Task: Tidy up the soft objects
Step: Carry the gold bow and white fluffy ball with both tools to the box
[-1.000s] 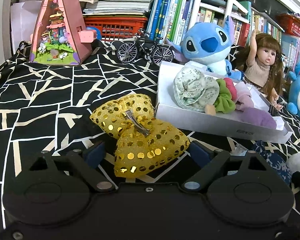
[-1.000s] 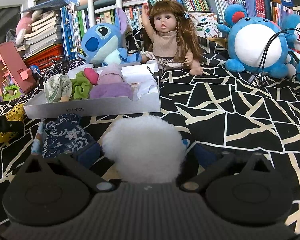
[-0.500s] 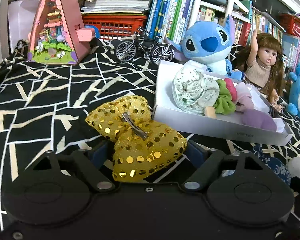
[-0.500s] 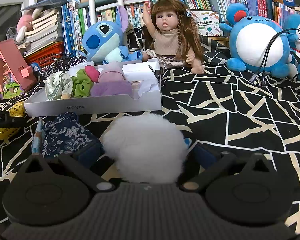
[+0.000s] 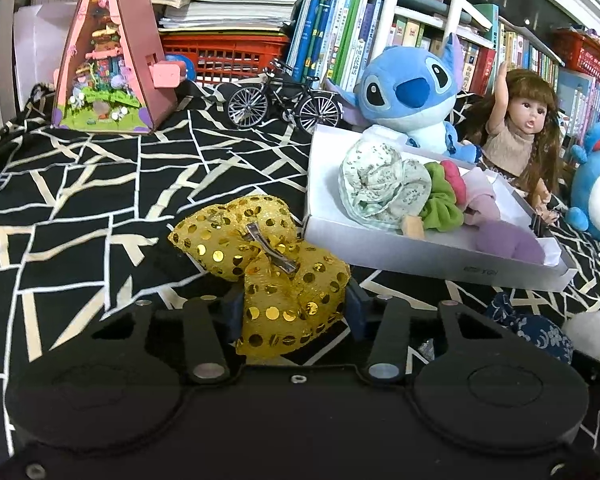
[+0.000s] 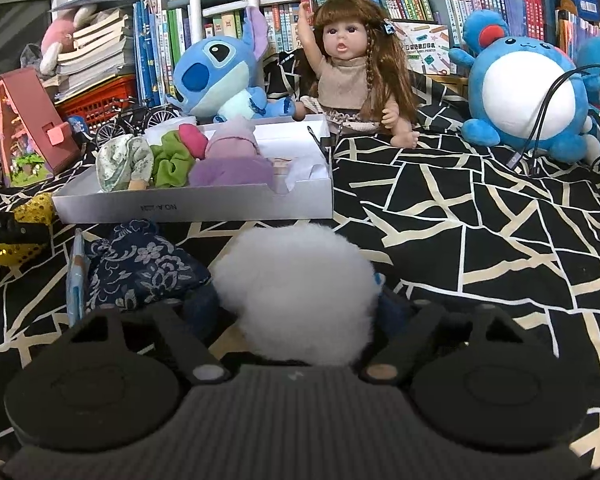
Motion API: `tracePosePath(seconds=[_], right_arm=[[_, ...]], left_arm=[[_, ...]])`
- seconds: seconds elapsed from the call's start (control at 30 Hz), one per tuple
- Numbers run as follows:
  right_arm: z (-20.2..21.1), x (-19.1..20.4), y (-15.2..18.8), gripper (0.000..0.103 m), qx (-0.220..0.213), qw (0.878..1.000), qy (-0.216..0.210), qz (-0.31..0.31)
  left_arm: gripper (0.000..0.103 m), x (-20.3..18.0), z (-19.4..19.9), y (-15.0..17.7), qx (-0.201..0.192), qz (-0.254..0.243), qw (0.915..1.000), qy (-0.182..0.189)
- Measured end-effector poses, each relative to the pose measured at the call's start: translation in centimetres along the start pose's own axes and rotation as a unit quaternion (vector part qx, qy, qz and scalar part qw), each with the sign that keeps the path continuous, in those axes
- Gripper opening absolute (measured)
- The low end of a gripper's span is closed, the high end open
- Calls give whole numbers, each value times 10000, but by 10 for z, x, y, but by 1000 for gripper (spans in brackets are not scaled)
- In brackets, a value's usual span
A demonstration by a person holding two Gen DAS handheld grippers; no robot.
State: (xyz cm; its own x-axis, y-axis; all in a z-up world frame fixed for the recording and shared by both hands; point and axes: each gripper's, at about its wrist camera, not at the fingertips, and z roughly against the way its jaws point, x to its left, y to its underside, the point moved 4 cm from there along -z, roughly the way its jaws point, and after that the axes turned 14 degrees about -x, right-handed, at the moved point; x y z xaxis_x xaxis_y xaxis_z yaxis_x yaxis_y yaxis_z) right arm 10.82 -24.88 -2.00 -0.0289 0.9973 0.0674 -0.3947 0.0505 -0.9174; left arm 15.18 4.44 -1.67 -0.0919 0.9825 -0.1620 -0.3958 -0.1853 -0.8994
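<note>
Sequins catch the light on the gold bow (image 5: 260, 264), which the left tool (image 5: 294, 308) grips by its near lobe, both blue fingers pressed into the fabric; the far lobe and the metal clip (image 5: 270, 246) lie out in front over the black-and-white patterned cloth (image 5: 80, 208). Only the left wrist view gives this grip; the right wrist view shows just a scrap of the gold bow (image 6: 30, 210) at its far left edge. Left of the bow in the left view stands a pink triangular dollhouse (image 5: 108, 56), with a model bicycle (image 5: 282, 98) further right. Next comes the white box (image 5: 432, 252), already holding a pale green floral scrunchie (image 5: 380, 186), a green scrunchie (image 5: 440, 204) and lilac fabric (image 5: 508, 240). Behind it sit a blue plush (image 5: 408, 96) and a doll (image 5: 528, 128). The right view alone shows the right tool (image 6: 296, 304) closed on a white fluffy pompom (image 6: 296, 292), which bulges between the fingers just in front of the box wall. Touching the pompom's left side lies a navy floral pouch (image 6: 140, 264); in the left view that pouch (image 5: 532, 332) is a sliver at the lower right. Far right in the right view sits a round blue-and-white plush (image 6: 524, 92) with black cables (image 6: 548, 112) draped over it.
</note>
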Motion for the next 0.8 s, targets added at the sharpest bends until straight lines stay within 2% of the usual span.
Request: tracePosePath(seconds=[0.4, 0.8], right_arm=[[2, 0, -6, 73, -93, 9999, 49, 50], [0, 3, -37, 73, -365, 9991, 24, 211]], left_arm=[[42, -3, 15, -16, -335, -229, 9992, 13], [42, -24, 26, -37, -481, -395, 9973, 380]])
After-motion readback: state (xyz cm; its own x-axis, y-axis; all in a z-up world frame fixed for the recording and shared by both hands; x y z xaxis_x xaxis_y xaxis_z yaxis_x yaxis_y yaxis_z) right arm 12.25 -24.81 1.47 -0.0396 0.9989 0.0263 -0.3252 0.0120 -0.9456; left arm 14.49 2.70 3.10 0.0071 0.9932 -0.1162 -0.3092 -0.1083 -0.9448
